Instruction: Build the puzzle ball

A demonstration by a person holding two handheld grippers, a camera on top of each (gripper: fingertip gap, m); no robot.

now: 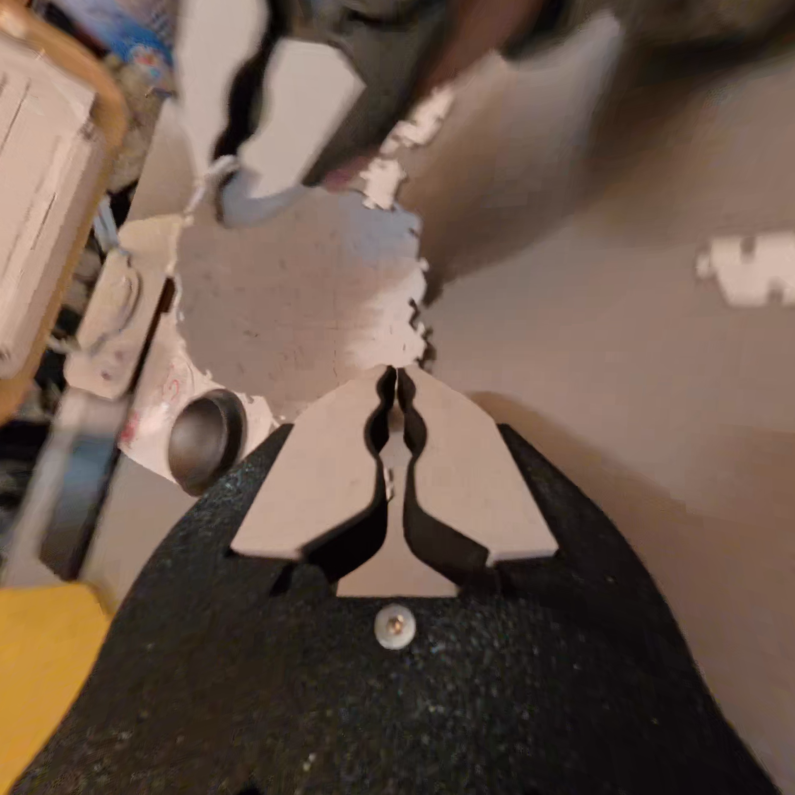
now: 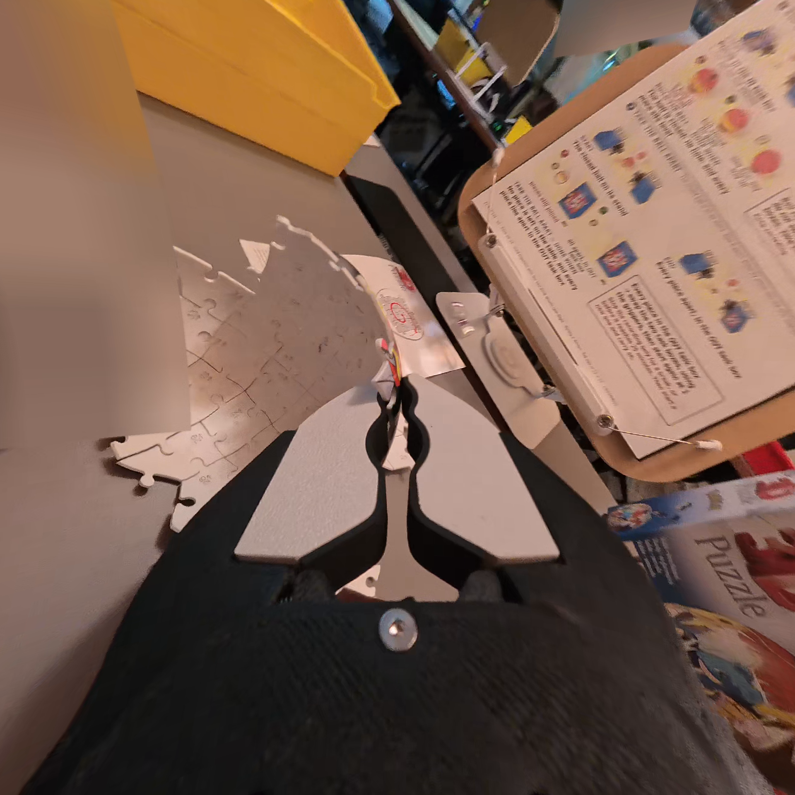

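Note:
The partly built puzzle ball is a curved shell of joined pieces, its white inner side showing in the left wrist view and in the right wrist view. My left gripper is shut on the shell's near edge. My right gripper is shut on the shell's rim, where the coloured outer face shows; it also appears, blurred, at the shell's far edge in the left wrist view. A loose white puzzle piece lies on the table to the right.
A dark round cap lies by the shell. A yellow bin stands at the back of the grey table. A clipboard with an instruction sheet and the puzzle box are on the right.

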